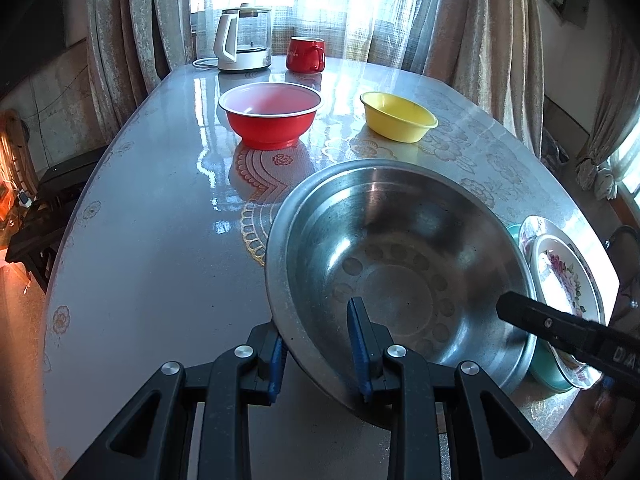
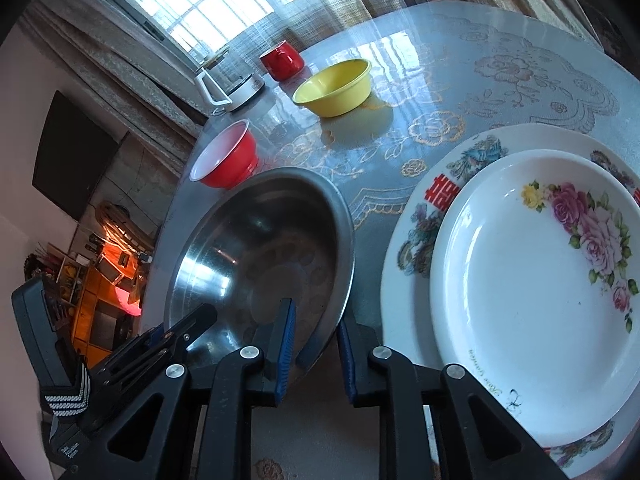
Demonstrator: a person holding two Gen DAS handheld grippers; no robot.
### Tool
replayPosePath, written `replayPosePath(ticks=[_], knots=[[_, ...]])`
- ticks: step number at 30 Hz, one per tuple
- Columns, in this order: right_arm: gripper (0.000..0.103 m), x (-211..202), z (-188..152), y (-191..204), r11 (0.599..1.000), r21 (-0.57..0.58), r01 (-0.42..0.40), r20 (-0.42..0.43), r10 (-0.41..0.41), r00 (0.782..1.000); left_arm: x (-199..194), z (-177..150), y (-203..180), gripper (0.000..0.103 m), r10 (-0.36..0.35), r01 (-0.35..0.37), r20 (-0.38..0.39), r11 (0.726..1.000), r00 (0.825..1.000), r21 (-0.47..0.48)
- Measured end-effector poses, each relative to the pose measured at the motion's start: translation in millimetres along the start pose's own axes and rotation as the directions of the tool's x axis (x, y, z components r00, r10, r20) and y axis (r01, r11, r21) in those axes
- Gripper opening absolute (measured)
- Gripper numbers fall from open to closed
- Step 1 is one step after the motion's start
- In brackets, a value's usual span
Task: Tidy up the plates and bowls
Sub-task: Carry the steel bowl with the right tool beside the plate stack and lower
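A wide steel bowl (image 1: pixel 400 264) is tilted over the table, with its near rim raised. My left gripper (image 1: pixel 316 340) is shut on that rim, one blue pad inside the bowl and one outside. My right gripper (image 2: pixel 316 320) is shut on the steel bowl (image 2: pixel 260 248) at another part of the rim, again with a pad on each side. Just right of the bowl lies a stack of plates: a white floral plate (image 2: pixel 532 280) on a larger patterned plate (image 2: pixel 424 216), with a teal dish (image 1: pixel 552 372) underneath. Farther back stand a red bowl (image 1: pixel 270 116) and a yellow bowl (image 1: pixel 398 116).
A glossy patterned table (image 1: pixel 160 260) holds everything. At its far end stand a glass kettle (image 1: pixel 242 40) and a red mug (image 1: pixel 305 54), before curtains and a bright window. Dark furniture stands beyond the table's left edge.
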State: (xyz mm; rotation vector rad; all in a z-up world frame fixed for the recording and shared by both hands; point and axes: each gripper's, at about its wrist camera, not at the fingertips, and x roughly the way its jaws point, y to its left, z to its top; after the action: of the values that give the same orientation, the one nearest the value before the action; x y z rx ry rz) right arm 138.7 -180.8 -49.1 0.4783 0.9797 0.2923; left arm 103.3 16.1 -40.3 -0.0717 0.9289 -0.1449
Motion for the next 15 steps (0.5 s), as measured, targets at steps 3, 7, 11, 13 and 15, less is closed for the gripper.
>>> replayPosePath(ticks=[3,7,11,13,15], knots=[[0.023,0.6,-1.1,0.5,1.0,0.003,-0.009,-0.006,0.009,1.0,0.1,-0.2,0.3,0.029,-0.002,0.002,0.0,1.0,1.0,-0.004],[0.027,-2.4,-1.8,-1.0,1.0,0.017,-0.026,0.001,0.026,1.0,-1.2,-0.2,2.6,0.029,-0.006,0.006,0.003,1.0,1.0,-0.021],[0.028,-10.8,-1.4,-1.8,1.0,0.013,-0.008,0.033,0.007,0.999,-1.8,-0.7,4.9,0.033,-0.002,0.003,0.004,1.0,1.0,-0.029],[0.028,-14.5,-1.0,-1.3,1.0,0.011,0.006,0.043,-0.006,0.999,-1.6,-0.7,7.2,0.036,-0.003,0.003,0.002,0.999,1.0,-0.041],[0.028,-17.9,-0.9,-0.9,1.0,0.005,0.011,0.054,-0.011,0.998,-1.7,-0.9,9.0,0.04,-0.003,0.003,0.0,0.999,1.0,-0.049]])
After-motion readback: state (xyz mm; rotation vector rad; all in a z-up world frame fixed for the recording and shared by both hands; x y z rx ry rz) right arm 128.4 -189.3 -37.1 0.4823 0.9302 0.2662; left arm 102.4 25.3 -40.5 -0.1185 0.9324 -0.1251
